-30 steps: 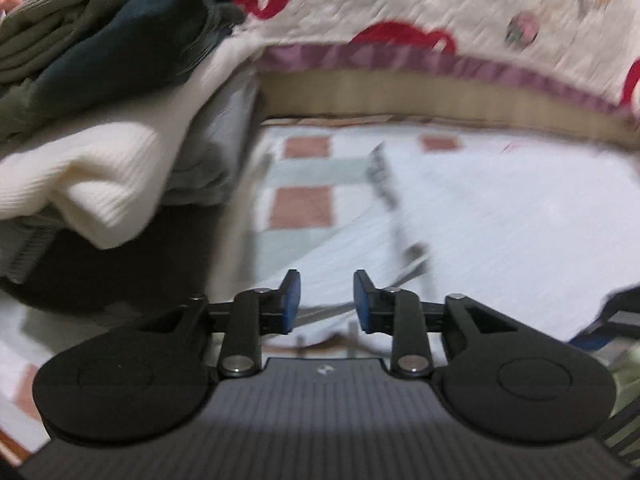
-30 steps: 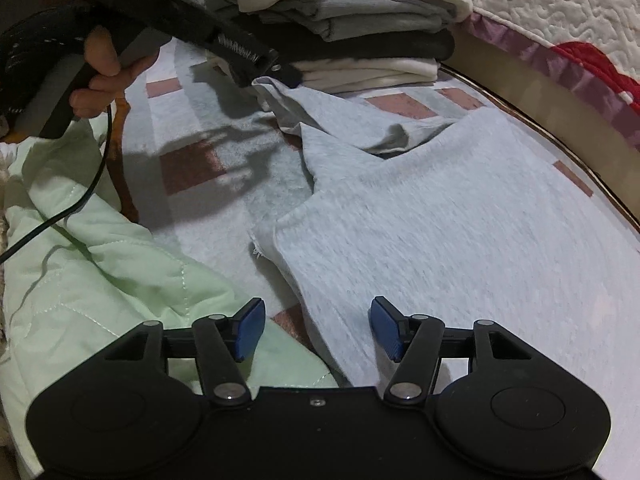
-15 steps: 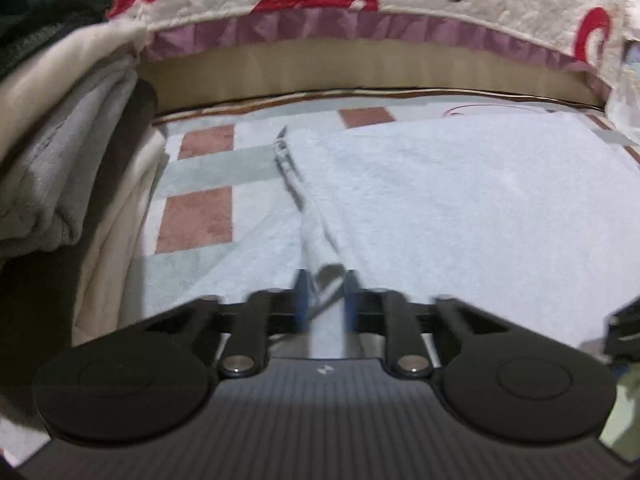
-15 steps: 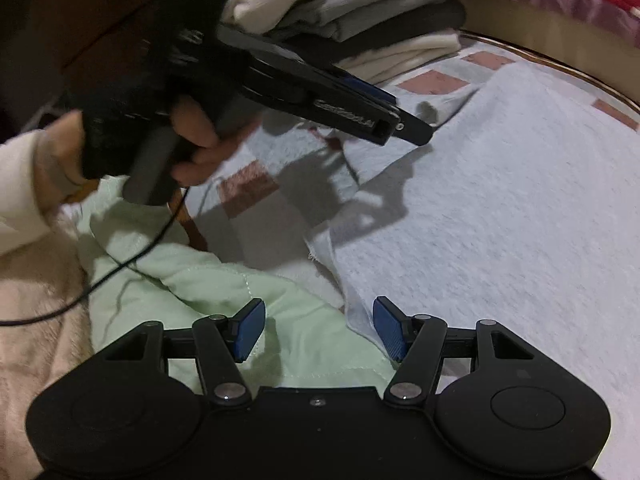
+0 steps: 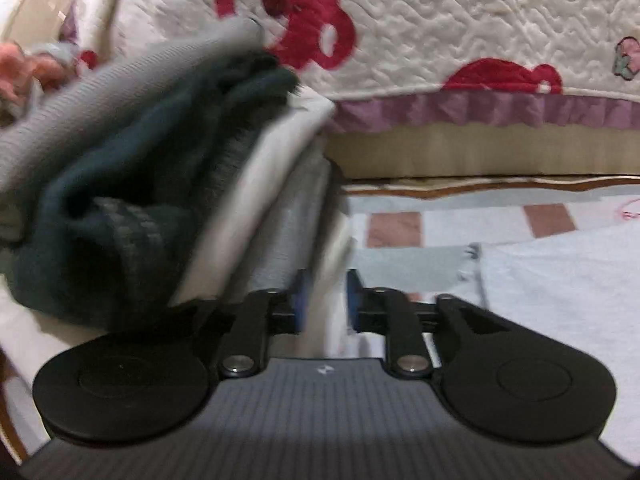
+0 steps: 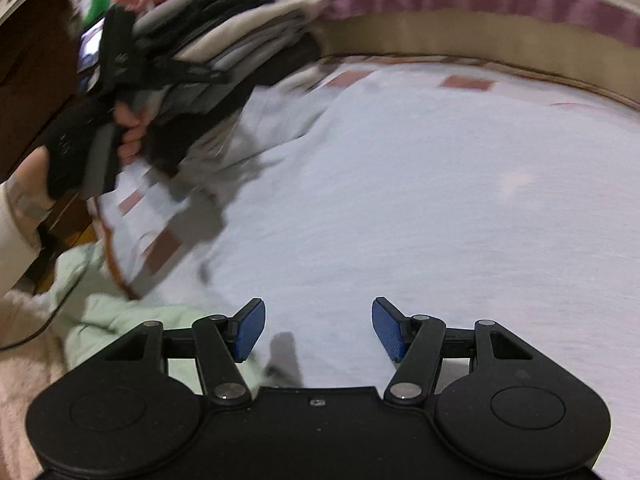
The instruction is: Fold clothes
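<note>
My left tongs (image 5: 323, 302) sit low in the centre of the left wrist view, their blue pads drawn close on a strip of pale cloth that runs between them; the blur keeps me from saying whether they truly clamp it. Filling the left half of that frame is a tilted pile of folded clothes (image 5: 168, 184), grey, dark green and cream layers stacked one on another, smeared by motion. At the lower right lies the light grey shirt (image 5: 560, 280), spread on a checked bedsheet (image 5: 394, 230) of pale blue and brick-red squares. Across the top runs a white quilt (image 5: 460, 28) with red shapes and a purple frill.

In the right wrist view my right tongs (image 6: 318, 330) stand wide apart at the bottom centre, holding nothing, hovering over the grey shirt (image 6: 420, 200), which covers most of the frame. At the upper left my left hand (image 6: 128, 132) grips the handle of the other tool, beside the pile of clothes (image 6: 224, 36). A pale green quilted cover (image 6: 132, 316) bunches at the lower left.
</note>
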{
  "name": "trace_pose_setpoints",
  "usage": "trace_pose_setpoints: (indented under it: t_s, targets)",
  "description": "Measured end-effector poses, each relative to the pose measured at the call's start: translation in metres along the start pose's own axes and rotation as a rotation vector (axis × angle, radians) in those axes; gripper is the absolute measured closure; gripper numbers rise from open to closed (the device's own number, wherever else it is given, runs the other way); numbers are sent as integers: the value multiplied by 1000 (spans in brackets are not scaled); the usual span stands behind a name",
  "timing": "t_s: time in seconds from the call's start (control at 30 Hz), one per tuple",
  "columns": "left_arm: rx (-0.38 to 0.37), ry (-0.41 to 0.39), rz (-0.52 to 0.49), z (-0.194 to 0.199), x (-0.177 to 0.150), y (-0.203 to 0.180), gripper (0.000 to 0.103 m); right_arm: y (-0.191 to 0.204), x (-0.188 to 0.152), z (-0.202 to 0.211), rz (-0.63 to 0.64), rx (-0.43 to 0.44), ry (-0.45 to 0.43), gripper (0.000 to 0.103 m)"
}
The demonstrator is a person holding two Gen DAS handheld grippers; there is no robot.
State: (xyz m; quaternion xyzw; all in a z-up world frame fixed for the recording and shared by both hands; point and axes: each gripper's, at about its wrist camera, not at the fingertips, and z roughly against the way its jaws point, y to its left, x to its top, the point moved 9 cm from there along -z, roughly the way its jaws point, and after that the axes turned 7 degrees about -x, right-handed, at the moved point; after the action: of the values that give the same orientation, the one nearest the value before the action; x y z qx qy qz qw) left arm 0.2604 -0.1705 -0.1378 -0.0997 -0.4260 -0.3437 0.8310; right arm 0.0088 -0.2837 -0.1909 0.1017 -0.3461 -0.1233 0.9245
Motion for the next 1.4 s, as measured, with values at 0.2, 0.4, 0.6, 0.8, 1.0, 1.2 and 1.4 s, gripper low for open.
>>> trace_pose_setpoints:
  t_s: [0.2, 0.4, 0.6, 0.8, 1.0, 1.2, 1.4]
  targets:
    - [-212, 107, 42, -13, -16, -35, 61, -54, 13, 16, -111, -93, -57, 38]
    - [-280, 297, 17, -43, -51, -64, 61, -121, 26, 45, -155, -244, -104, 38]
    - [-210, 344, 26, -76, -59, -54, 58, -175, 11, 72, -374, -228, -157, 38]
    - [64, 272, -55, -85, -39, -24, 67, -195, -4, 82, -374, -298, -145, 38]
    - [-137, 211, -107, -21, -59, -74, 58, -192, -20, 103, -298, -342, -140, 38]
    - [-437, 207, -74, 46, -90, -126, 57, -134, -33, 114, -15, -278, -89, 38]
    - [-554, 198, -137, 79, -101, -171, 56, -51, -46, 87, 345, -187, 20, 39]
